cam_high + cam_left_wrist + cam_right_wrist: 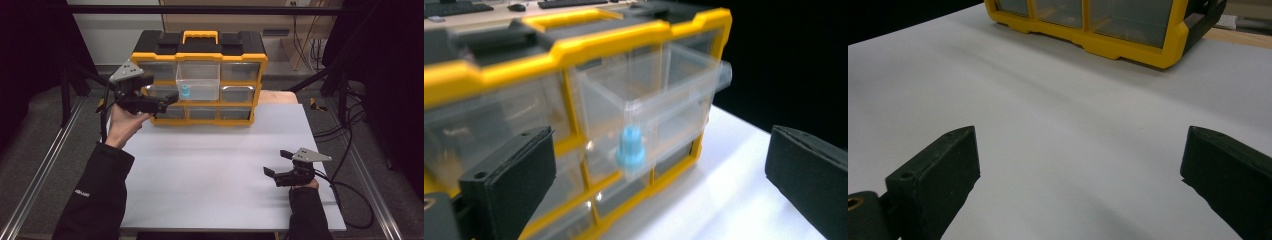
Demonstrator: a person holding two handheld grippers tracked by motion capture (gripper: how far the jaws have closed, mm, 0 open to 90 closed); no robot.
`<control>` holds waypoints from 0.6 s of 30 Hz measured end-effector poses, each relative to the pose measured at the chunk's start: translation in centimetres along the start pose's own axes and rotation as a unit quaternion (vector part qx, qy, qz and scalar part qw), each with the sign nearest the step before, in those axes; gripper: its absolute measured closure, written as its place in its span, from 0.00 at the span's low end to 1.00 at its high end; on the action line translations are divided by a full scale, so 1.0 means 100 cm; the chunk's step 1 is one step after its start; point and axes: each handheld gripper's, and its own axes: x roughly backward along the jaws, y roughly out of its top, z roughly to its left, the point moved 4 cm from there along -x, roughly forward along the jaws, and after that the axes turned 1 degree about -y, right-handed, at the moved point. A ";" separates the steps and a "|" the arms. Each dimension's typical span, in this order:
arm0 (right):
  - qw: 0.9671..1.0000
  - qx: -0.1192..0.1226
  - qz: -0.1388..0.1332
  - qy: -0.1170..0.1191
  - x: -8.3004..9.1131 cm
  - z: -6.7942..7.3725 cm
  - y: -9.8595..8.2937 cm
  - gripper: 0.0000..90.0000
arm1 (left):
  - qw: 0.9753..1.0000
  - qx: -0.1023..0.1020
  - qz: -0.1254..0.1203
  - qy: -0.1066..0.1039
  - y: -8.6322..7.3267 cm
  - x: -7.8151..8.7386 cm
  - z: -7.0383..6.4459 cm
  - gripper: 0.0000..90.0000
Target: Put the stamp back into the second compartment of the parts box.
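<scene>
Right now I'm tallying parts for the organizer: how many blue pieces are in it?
1. A small blue piece stands in the pulled-out clear drawer, top row, middle of the yellow organizer. Other drawers are hazy; more could be hidden.

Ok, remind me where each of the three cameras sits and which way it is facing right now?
High view: fixed above the person's side, looking forward and down on the white table and the yellow-and-black plastic drawer organiser; both forearms, the left gripper and the right gripper show.
Left gripper view: rides the left gripper, facing the organiser's pulled-out clear drawer with the small blue plastic peg; open jaws show.
Right gripper view: rides the right gripper, looking low across the table to the organiser's base; open jaws show.
Shared: all three see the organiser.
</scene>
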 end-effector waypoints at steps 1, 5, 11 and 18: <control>1.000 0.000 0.000 -0.001 0.000 0.000 0.000 0.03 | 1.000 0.005 -0.004 -0.001 -0.005 0.002 0.000 0.00; 1.000 0.000 0.000 0.000 0.000 0.000 0.000 0.03 | 1.000 0.017 -0.017 -0.011 -0.041 0.014 0.000 0.00; 1.000 0.000 0.001 0.001 -0.001 0.000 -0.001 0.03 | 1.000 0.024 -0.010 -0.016 -0.096 0.019 -0.001 0.00; 1.000 0.000 0.002 0.002 -0.001 0.001 -0.001 0.03 | 0.999 0.033 -0.003 -0.021 -0.149 0.022 0.002 0.00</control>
